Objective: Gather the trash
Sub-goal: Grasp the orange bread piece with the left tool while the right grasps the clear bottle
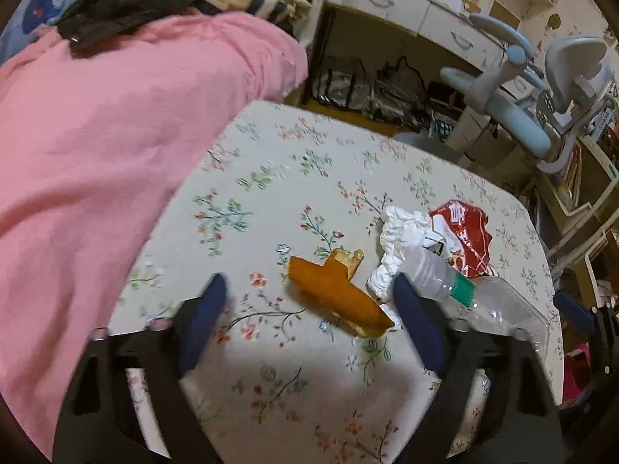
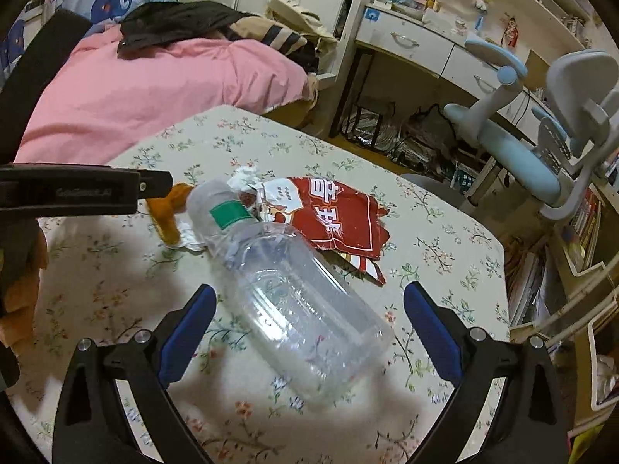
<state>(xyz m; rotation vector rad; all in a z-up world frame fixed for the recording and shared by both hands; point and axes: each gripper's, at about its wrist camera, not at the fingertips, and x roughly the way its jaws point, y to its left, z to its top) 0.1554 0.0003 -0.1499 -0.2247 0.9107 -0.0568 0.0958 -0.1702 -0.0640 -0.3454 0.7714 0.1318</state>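
floral cloth covers the tabletop (image 2: 445, 239), and every piece of trash on it looks uncollected, so as far as these views show the task is near its start. four pieces lie clustered toward the right half of the tabletop: an orange peel (image 1: 336, 290), a crumpled white tissue (image 1: 398, 239), a torn red snack wrapper (image 2: 340, 216) and a clear plastic bottle (image 2: 301, 301) lying on its side with a green band near its neck. the tissue, wrapper and bottle neck touch or overlap; the peel lies just beside them, toward the tabletop's middle

the left gripper (image 1: 309, 294) has its jaws spread with the peel between them, but the pads do not press on it, so nothing is held. the right gripper (image 2: 309, 301) also stands spread wide, straddling the bottle's body without touching it

no bin or bag for the trash shows in either view, so where the pieces are meant to go cannot be told. judging from how things lie, the peel and the bottle are the first picks, and the tissue and wrapper are left after those, along with carrying everything off
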